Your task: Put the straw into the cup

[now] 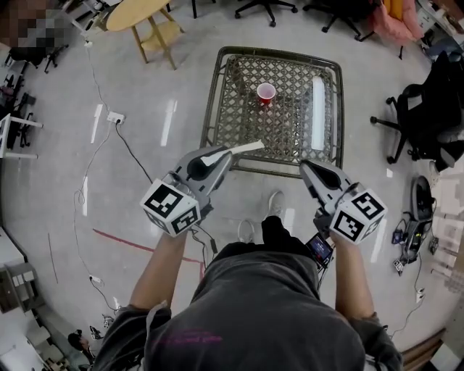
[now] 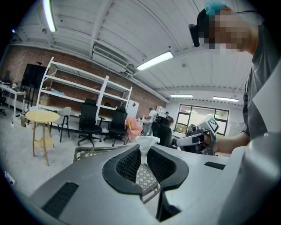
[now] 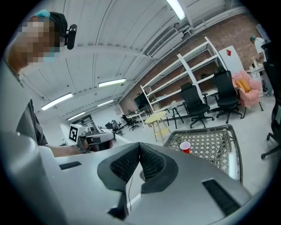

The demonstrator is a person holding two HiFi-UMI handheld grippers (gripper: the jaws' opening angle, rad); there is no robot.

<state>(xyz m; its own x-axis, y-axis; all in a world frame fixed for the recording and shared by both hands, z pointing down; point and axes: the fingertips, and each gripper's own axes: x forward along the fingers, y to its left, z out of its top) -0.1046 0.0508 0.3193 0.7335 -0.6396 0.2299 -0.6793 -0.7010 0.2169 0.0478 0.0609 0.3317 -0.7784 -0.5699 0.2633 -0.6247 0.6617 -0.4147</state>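
Note:
A red cup (image 1: 266, 92) stands upright on a metal lattice table (image 1: 217, 87), toward its far side; the right gripper view shows the same cup (image 3: 185, 147). My left gripper (image 1: 223, 156) is shut on a white paper-wrapped straw (image 1: 239, 149), which sticks out past the jaw tips over the table's near edge. In the left gripper view the straw (image 2: 146, 143) stands pinched between the pads. My right gripper (image 1: 305, 167) hovers near the table's front right edge, its jaws closed together with nothing between them, as the right gripper (image 3: 139, 147) view shows.
A long white tube (image 1: 317, 112) lies along the table's right side. A yellow round stool (image 1: 141, 14) stands back left. Office chairs (image 1: 424, 109) crowd the right and far side. Cables (image 1: 123, 141) and a power strip (image 1: 114, 117) lie on the floor at left.

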